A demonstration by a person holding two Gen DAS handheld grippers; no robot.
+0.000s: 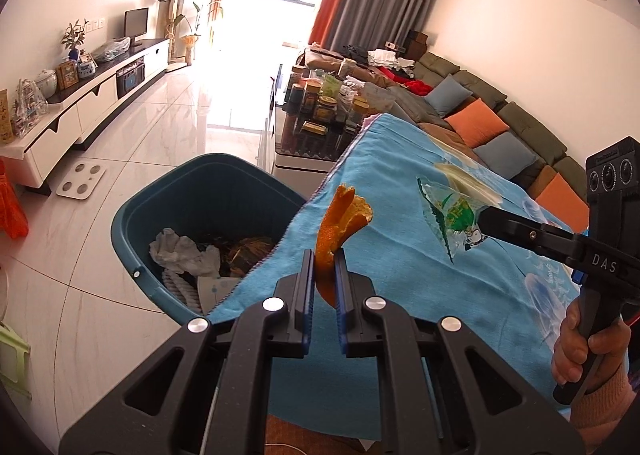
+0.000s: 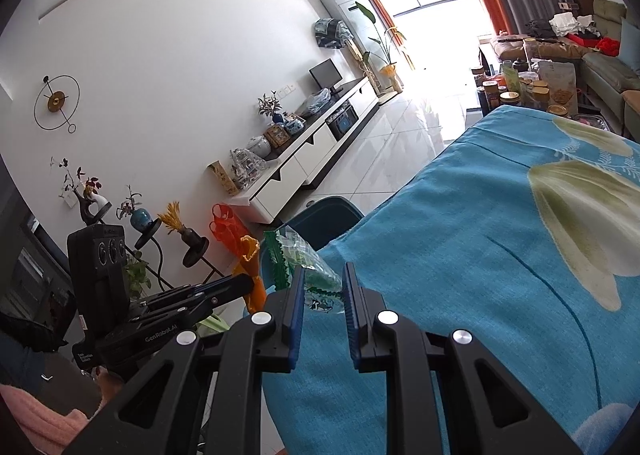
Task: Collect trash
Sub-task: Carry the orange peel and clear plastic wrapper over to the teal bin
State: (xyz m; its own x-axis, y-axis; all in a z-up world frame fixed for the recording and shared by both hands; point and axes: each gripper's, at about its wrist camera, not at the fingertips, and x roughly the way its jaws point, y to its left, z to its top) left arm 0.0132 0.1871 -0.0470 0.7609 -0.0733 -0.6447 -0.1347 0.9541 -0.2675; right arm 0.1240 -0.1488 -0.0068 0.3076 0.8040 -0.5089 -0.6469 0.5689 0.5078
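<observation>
My left gripper (image 1: 324,255) is shut on a curled orange peel (image 1: 340,223) and holds it above the left edge of the blue cloth-covered table (image 1: 400,255), beside a dark teal bin (image 1: 208,191) on the floor. The bin holds crumpled white paper (image 1: 180,251) and other trash. My right gripper (image 2: 323,275) is shut on a clear plastic wrapper with green print (image 2: 308,259) and holds it above the table edge. The wrapper (image 1: 452,211) and right gripper (image 1: 486,221) also show in the left wrist view. The left gripper (image 2: 244,283) with the peel (image 2: 252,275) shows in the right wrist view.
The bin (image 2: 324,215) stands below the table's left edge. A coffee table crowded with jars (image 1: 320,107) stands beyond the table. A sofa with cushions (image 1: 480,115) runs along the right wall, a white TV cabinet (image 1: 92,95) along the left. A white scale (image 1: 80,179) lies on the floor.
</observation>
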